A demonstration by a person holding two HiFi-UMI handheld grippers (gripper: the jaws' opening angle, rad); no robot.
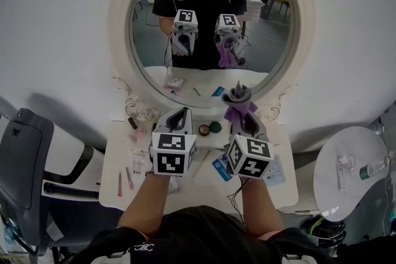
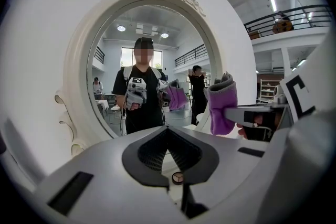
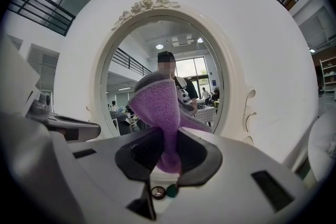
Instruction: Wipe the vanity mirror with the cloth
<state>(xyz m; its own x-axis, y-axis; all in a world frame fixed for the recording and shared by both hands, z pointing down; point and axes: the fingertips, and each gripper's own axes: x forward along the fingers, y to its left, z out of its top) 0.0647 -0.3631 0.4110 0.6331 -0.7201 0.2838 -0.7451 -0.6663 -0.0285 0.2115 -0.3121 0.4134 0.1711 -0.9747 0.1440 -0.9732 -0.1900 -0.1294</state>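
The round vanity mirror (image 1: 210, 15) in its white ornate frame hangs on the wall above the vanity table (image 1: 114, 191); it fills the left gripper view (image 2: 131, 55) and the right gripper view (image 3: 157, 60). My right gripper (image 1: 240, 111) is shut on a purple cloth (image 1: 238, 101), which stands up out of the jaws (image 3: 157, 107) just below the mirror's lower rim. The cloth (image 2: 222, 105) also shows at the right of the left gripper view. My left gripper (image 1: 180, 113) is beside it, jaws shut with nothing between them (image 2: 167, 131). The mirror reflects both grippers and the person.
Small jars (image 1: 209, 128), pencils (image 1: 124, 180) and a blue packet (image 1: 221, 167) lie on the vanity table. A black chair (image 1: 25, 164) stands at the left. A round white side table (image 1: 352, 188) with bottles is at the right.
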